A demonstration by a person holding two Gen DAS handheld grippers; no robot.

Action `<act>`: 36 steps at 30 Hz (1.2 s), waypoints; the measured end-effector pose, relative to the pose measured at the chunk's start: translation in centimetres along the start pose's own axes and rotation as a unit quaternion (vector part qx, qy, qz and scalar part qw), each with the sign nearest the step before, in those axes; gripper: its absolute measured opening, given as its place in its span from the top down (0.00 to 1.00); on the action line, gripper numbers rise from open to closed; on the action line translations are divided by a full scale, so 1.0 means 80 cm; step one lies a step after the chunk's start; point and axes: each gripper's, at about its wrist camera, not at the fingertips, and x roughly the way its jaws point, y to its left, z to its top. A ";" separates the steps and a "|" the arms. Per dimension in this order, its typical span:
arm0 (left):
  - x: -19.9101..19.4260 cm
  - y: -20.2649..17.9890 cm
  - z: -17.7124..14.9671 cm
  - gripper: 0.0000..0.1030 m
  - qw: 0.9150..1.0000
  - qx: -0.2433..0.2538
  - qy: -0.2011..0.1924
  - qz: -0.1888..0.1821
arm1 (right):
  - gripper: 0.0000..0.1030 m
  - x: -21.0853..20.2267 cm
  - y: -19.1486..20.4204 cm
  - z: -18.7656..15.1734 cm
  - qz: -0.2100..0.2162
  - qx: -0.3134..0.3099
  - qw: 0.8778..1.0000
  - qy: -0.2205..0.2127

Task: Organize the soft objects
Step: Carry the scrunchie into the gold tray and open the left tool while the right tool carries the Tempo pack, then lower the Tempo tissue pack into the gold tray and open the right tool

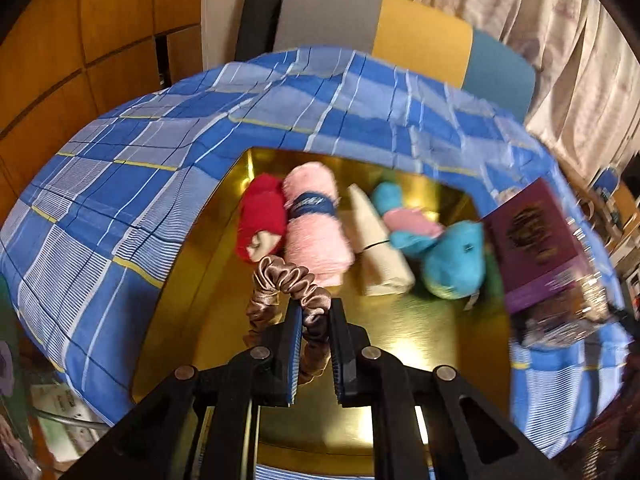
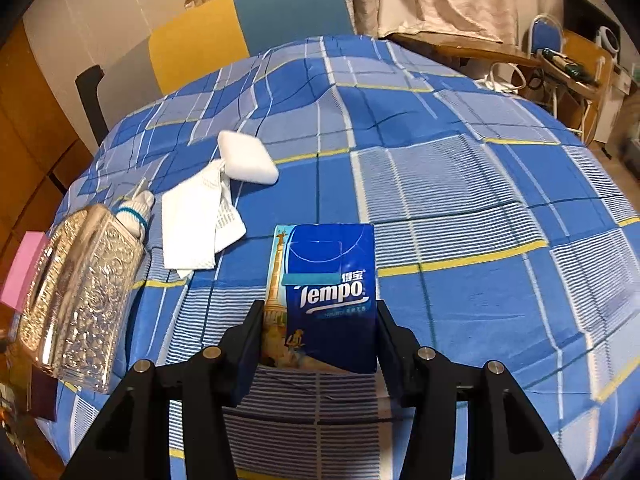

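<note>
In the left wrist view my left gripper (image 1: pixel 314 308) is shut on a tan satin scrunchie (image 1: pixel 280 284) and holds it above a gold tray (image 1: pixel 400 344). In the tray lie a red roll (image 1: pixel 260 220), a pink fluffy roll (image 1: pixel 316 224), a beige roll (image 1: pixel 378 248) and a turquoise plush toy (image 1: pixel 440 248). In the right wrist view my right gripper (image 2: pixel 318 308) is shut on a blue Tempo tissue pack (image 2: pixel 328 292) above the blue checked cloth (image 2: pixel 460 184).
A purple box (image 1: pixel 536 240) stands at the tray's right edge. In the right wrist view a white sponge (image 2: pixel 248 158), white tissues (image 2: pixel 196 220), a rolled white sock (image 2: pixel 138 210) and an ornate clear container (image 2: pixel 76 296) lie at the left. A chair (image 2: pixel 248 24) stands behind.
</note>
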 end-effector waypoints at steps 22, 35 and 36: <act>-0.033 0.052 -0.036 0.52 0.985 -0.128 -0.075 -0.093 | 0.49 -0.105 0.089 -0.007 0.058 -0.010 0.996 -0.060; -0.077 0.021 -0.088 0.52 0.983 -0.088 -0.118 -0.108 | 0.49 -0.159 0.250 -0.014 0.153 -0.103 0.979 -0.085; -0.081 0.022 -0.090 0.52 0.983 -0.089 -0.124 -0.107 | 0.49 -0.162 0.268 -0.018 0.165 -0.116 0.976 -0.083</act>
